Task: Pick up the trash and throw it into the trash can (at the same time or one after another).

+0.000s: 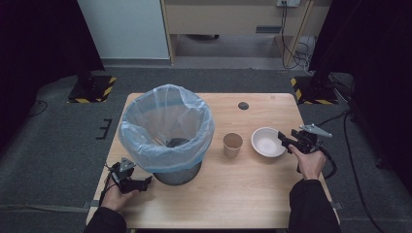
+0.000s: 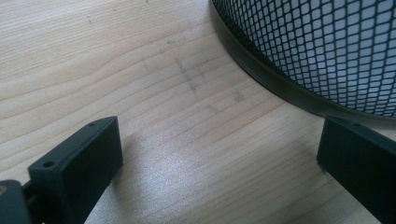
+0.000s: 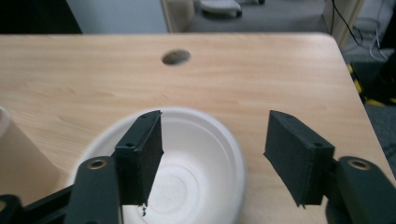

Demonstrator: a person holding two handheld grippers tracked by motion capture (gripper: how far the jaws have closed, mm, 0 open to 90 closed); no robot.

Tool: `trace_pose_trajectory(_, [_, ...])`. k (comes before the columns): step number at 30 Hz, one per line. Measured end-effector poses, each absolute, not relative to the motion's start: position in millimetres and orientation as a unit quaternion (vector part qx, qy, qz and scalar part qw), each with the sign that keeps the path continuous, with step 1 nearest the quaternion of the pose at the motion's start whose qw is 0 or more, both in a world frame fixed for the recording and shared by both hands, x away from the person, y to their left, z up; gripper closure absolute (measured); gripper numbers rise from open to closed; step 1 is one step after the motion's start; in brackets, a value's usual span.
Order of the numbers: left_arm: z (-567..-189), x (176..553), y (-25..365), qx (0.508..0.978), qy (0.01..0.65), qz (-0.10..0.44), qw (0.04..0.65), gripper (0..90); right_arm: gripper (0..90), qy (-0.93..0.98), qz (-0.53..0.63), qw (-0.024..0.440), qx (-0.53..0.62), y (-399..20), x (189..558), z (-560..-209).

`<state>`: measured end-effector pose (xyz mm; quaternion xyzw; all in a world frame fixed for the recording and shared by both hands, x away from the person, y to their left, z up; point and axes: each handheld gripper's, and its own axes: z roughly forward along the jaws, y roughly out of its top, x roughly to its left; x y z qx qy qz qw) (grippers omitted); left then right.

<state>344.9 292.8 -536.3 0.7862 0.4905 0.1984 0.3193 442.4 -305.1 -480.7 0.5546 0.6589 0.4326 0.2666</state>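
A black mesh bin (image 1: pixel 167 136) lined with a pale blue bag stands on the left half of the wooden table (image 1: pixel 243 189). A brown paper cup (image 1: pixel 232 144) stands upright to its right, and a white bowl (image 1: pixel 267 141) lies beyond that. My right gripper (image 1: pixel 283 139) is open at the bowl's right rim; in the right gripper view one jaw hangs over the white bowl (image 3: pixel 187 163) and the other outside its rim. My left gripper (image 1: pixel 145 183) is open low over the table near the bin's base, whose mesh wall (image 2: pixel 322 51) fills the upper right of the left gripper view.
A round cable hole (image 1: pixel 243 105) sits in the table's far side. Grey floor surrounds the table, with stand bases marked in yellow and black (image 1: pixel 91 90) at both far corners. The cup's edge (image 3: pixel 11 154) shows at the left of the right gripper view.
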Motion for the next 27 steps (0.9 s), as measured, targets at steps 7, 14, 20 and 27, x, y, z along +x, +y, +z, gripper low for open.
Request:
trace_pose_trajectory(7, [-536, 345, 293, 0.786, 0.491, 0.198, 0.319, 0.0, 41.8, 0.673, 0.400, 0.243, 0.573, -306, 447, -502])
trace_pose_trajectory(14, [-536, 345, 293, 0.786, 0.490, 0.198, 0.319, 0.0, 50.4, 0.684, 0.377, 0.212, 0.588, -305, 449, -518])
trace_pose_trajectory(20, [-536, 345, 293, 0.786, 0.490, 0.198, 0.319, 0.0, 67.0, 0.696, 0.359, 0.201, 0.588, -303, 447, -519])
trace_pose_trajectory(27, [-536, 345, 293, 0.786, 0.491, 0.198, 0.319, 0.0, 76.9, 0.694, 0.364, 0.193, 0.590, -300, 445, -514])
